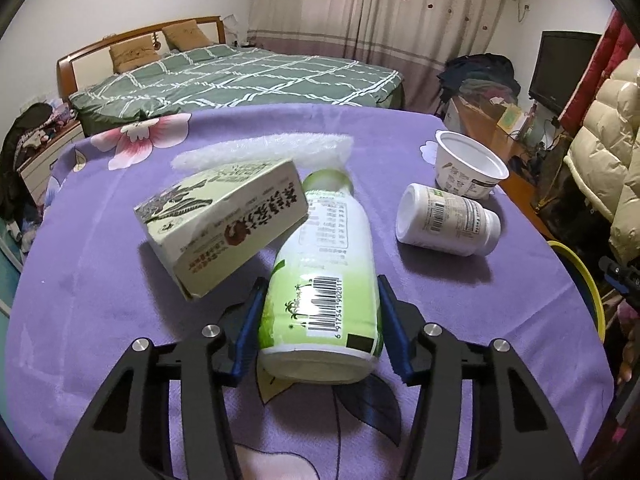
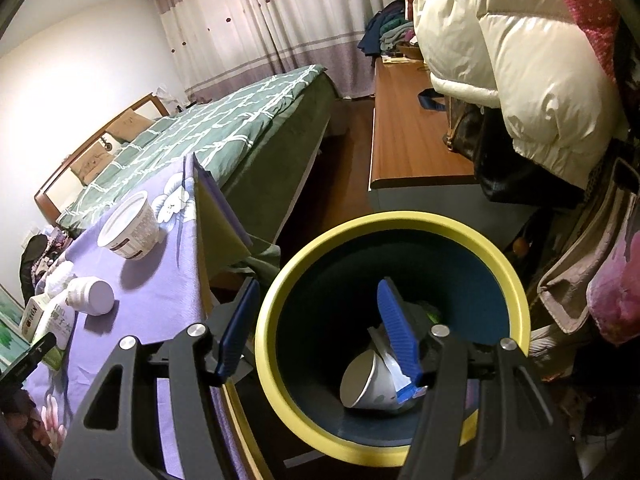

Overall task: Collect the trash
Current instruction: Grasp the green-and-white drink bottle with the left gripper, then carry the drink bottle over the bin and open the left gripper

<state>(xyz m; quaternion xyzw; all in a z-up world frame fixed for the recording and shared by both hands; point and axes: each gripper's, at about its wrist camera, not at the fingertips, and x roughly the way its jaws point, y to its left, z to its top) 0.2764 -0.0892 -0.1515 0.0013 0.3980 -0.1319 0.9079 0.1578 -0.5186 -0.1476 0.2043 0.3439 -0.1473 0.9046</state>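
Bottom centre of the left wrist view: left gripper (image 1: 320, 316) has its blue pads on both sides of a green-and-white bottle (image 1: 324, 276), clamped near the base, cap end pointing away. Bottle looks lifted off the purple cloth (image 1: 100, 300); shadow sits under it. A beige carton (image 1: 224, 228) is tilted just left of the bottle, touching its shoulder, one corner raised. Behind both, upper centre, a white fluffy strip (image 1: 264, 152) lies flat. Right of the bottle, apart from it: a white pill bottle (image 1: 448, 220) on its side, and just behind that an upright white yogurt cup (image 1: 468, 164).

Right wrist view: right gripper (image 2: 320, 320) is spread wide and holds nothing, poised over a dark bin with a yellow rim (image 2: 516, 280) at centre-right. One finger is over the bin mouth, the other outside the rim on the left. Inside the bin, lower centre: a white paper cup (image 2: 368, 380) on its side plus some wrapper scraps. The cup and pill bottle show at left on the cloth.
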